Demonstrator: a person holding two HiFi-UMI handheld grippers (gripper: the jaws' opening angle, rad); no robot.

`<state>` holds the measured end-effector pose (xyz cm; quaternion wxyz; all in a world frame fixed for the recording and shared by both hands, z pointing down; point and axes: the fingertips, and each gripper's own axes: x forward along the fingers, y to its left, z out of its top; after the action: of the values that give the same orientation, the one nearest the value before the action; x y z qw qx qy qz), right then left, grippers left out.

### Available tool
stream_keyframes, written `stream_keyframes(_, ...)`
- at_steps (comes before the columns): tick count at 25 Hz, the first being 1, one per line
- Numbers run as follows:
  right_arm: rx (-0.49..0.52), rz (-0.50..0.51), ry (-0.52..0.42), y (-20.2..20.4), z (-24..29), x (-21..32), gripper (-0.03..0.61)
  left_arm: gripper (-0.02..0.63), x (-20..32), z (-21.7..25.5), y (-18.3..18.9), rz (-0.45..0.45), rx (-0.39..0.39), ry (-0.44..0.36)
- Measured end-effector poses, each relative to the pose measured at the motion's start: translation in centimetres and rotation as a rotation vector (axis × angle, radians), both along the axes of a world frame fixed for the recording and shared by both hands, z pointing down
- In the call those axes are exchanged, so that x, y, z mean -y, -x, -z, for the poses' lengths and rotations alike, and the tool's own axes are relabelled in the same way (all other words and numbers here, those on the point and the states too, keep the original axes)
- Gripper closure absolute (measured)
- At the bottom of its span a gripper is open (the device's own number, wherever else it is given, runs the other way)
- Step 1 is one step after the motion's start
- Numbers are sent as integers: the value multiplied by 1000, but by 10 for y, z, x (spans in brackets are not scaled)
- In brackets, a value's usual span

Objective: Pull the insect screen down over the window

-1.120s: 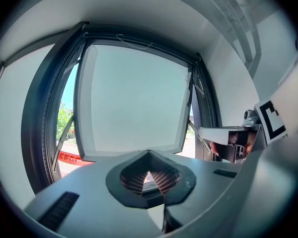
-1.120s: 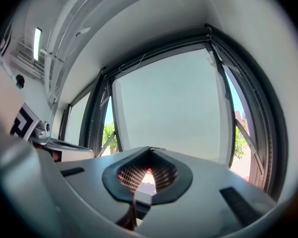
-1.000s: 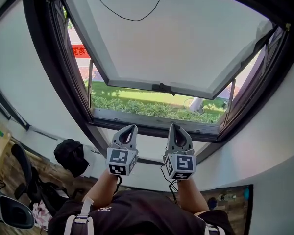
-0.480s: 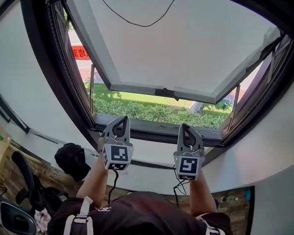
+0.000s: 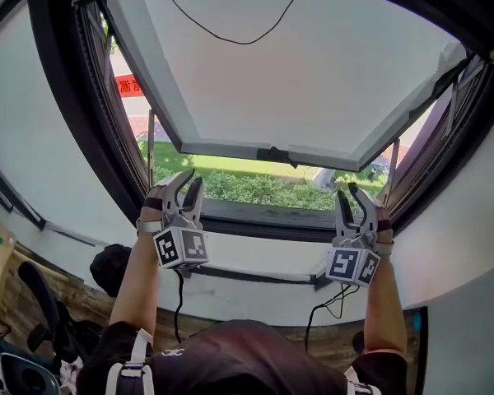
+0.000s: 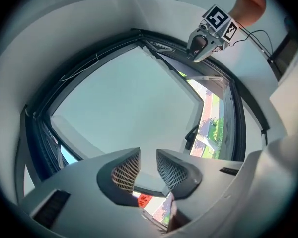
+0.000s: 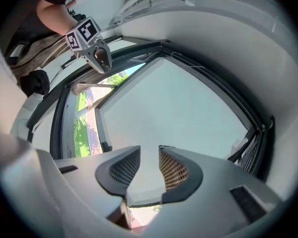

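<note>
The window has a dark frame (image 5: 70,113), and its pale sash (image 5: 296,81) is swung outward, with a black handle (image 5: 273,153) on its lower edge. A thin black cord (image 5: 247,38) loops down from the top of the frame. I cannot make out the insect screen itself. My left gripper (image 5: 187,184) is raised at the frame's lower left and my right gripper (image 5: 354,197) at its lower right. Both sets of jaws are opening, with nothing between them. In the left gripper view, the left gripper (image 6: 148,168) points at the sash. The right gripper (image 7: 149,166) does the same in its own view.
A white sill (image 5: 255,257) runs below the frame, with a black cable hanging from each gripper. Through the gap show a green hedge (image 5: 263,189) and a red sign (image 5: 132,86). A black bag (image 5: 107,263) and an office chair (image 5: 33,303) sit at lower left.
Both grippers have spread apart from the middle of the sill toward the frame's lower corners and risen a little. Their jaws were shut and now stand apart.
</note>
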<state>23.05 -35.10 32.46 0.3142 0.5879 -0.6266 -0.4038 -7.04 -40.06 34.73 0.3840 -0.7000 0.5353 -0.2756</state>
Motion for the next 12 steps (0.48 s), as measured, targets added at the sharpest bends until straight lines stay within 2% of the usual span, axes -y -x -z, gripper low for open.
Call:
stream_keyframes(1, -19, -15, 8, -6, 2, 1, 448, 490, 1, 5, 2, 2, 3, -17)
stream_keyframes(3, -51, -46, -5, -17, 12, 2, 446, 485, 2, 19, 7, 8, 2, -58)
stream_keyframes(7, -28, -61, -48, -30, 42, 0, 446, 485, 5, 54, 20, 24, 1, -134)
stream_keyframes(12, -50, -97, -137, -44, 92, -5, 446, 486, 10, 121, 37, 66, 36, -260)
